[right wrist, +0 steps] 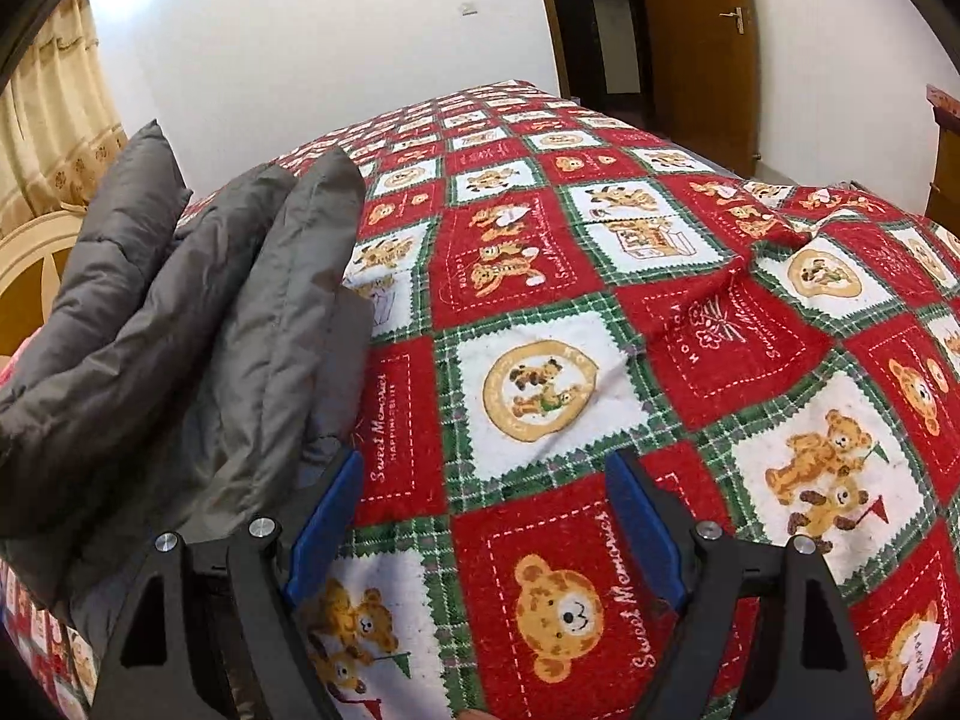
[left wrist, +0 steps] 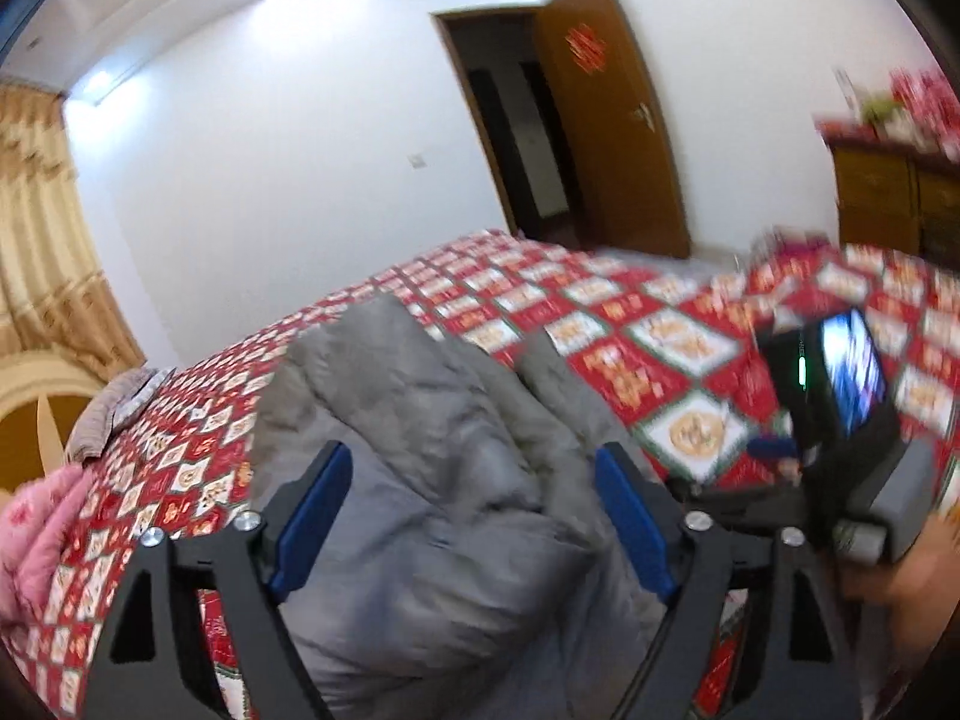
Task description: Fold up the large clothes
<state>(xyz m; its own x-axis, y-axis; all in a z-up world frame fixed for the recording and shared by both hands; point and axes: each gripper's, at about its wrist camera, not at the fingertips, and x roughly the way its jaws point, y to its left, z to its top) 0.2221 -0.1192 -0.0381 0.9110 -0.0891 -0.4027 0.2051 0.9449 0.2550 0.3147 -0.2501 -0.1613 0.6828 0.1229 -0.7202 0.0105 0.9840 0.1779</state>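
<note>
Left wrist view: the left tool [left wrist: 474, 498] stands with its blue-padded fingers [left wrist: 318, 516] spread wide above a grey padded jacket [left wrist: 432, 456], which fills the lower centre of the frame, bunched in thick folds on the bed [left wrist: 600, 324]; the pads do not press on the cloth. The bed carries a red, white and green patchwork cover printed with bears. At the right edge appears the right tool's body, blurred, with a lit screen, held by a hand [left wrist: 912, 570]. A pink padded garment [left wrist: 36, 540] lies at the lower left edge. Right wrist view: the right tool [right wrist: 486, 516] is likewise spread wide over bare bed cover [right wrist: 540, 396], gripping nothing; the grey padded jacket [right wrist: 180, 324] lies at the left of the frame, just beside the tool's left finger. A brown door [right wrist: 702, 48] stands open at upper right.
</note>
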